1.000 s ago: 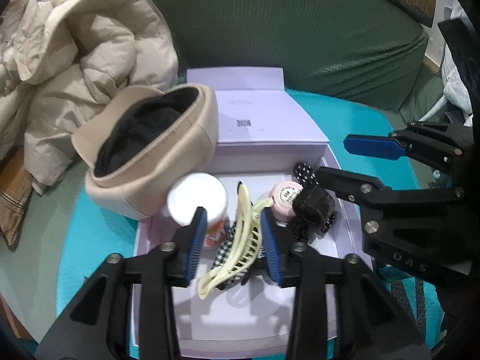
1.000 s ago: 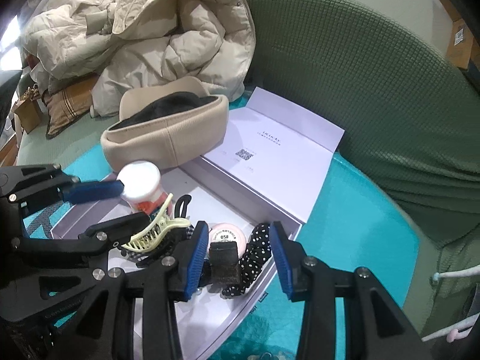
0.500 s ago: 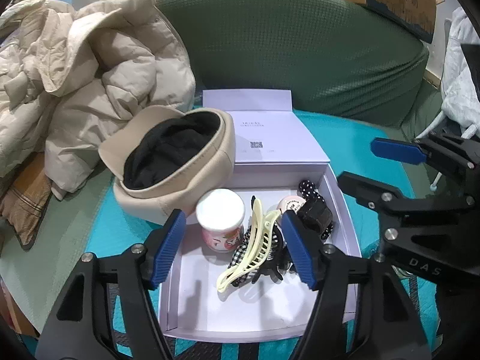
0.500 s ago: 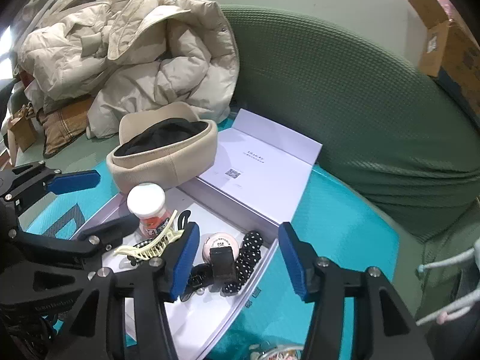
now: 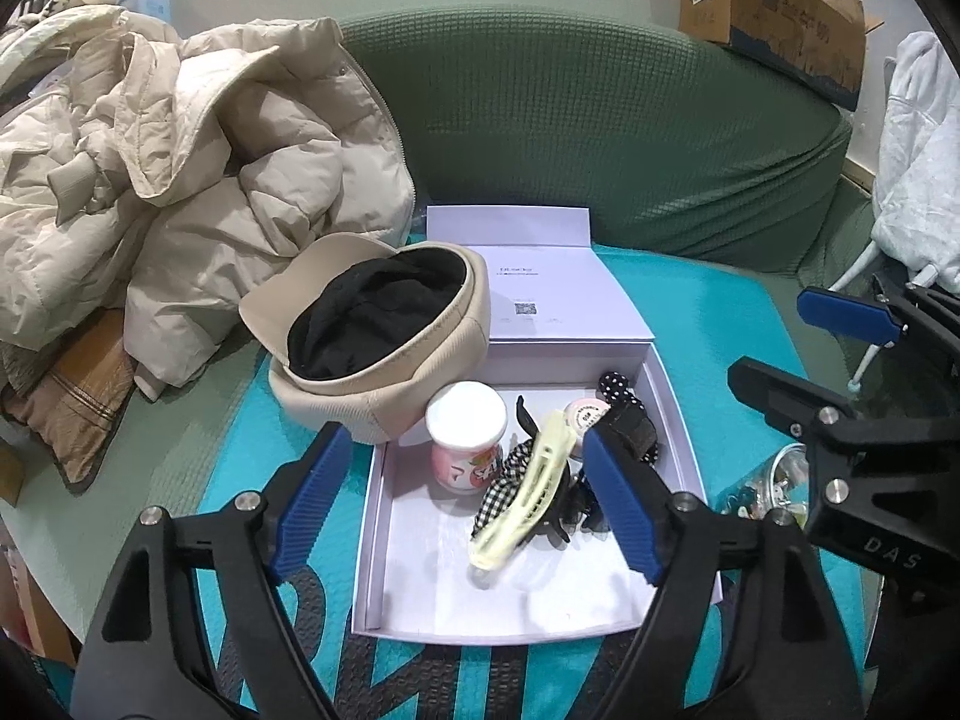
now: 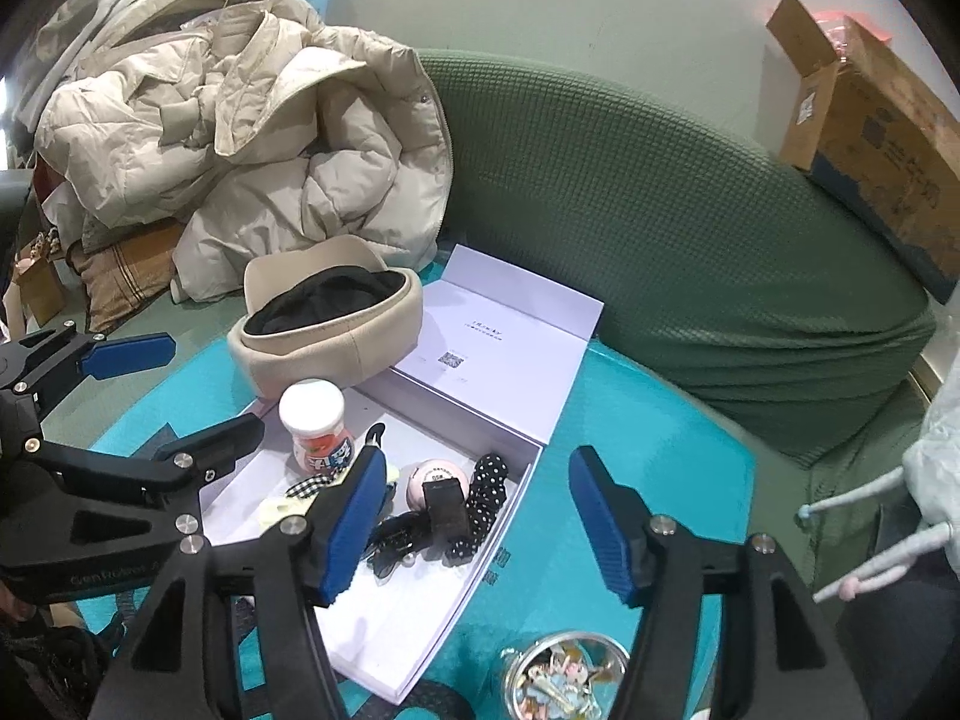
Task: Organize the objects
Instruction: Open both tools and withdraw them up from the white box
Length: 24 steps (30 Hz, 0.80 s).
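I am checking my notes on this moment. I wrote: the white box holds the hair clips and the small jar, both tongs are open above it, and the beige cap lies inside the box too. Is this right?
Not fully. The beige cap is not inside the white box; it sits outside, against the box's far left corner, as the left wrist view shows. The rest stands: the hair clips and small jar are in the box, and the left tongs and right tongs are open.

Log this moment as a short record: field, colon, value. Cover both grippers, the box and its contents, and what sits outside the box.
left gripper: open, empty, above the box
right gripper: open, empty
box: white, lid folded back
contents: cream hair claw, white-capped jar, pink round tin, polka-dot scrunchie
beside box: beige cap, upside down
mat: teal, small clear container on it
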Motion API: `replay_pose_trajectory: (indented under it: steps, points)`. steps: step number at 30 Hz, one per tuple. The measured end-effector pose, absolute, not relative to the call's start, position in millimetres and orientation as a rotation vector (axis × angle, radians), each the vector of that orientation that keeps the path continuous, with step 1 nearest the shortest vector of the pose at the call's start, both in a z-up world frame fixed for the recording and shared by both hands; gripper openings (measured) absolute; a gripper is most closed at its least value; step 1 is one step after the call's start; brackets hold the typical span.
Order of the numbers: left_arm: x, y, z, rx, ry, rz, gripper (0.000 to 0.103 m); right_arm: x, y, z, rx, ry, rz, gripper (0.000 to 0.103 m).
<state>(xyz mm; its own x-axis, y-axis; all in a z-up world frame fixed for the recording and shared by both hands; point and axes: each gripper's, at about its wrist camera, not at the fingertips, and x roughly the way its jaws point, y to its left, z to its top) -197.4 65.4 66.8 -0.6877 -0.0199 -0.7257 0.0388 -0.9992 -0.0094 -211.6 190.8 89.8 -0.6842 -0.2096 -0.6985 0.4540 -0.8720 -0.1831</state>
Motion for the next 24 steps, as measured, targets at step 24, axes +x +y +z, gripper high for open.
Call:
replay_pose_trajectory:
  steps: [24]
  points:
    - [-120,52,77,1.217,0.027,-2.831,0.082,-127,193,93,0.975,0.438,-2.61,0.067]
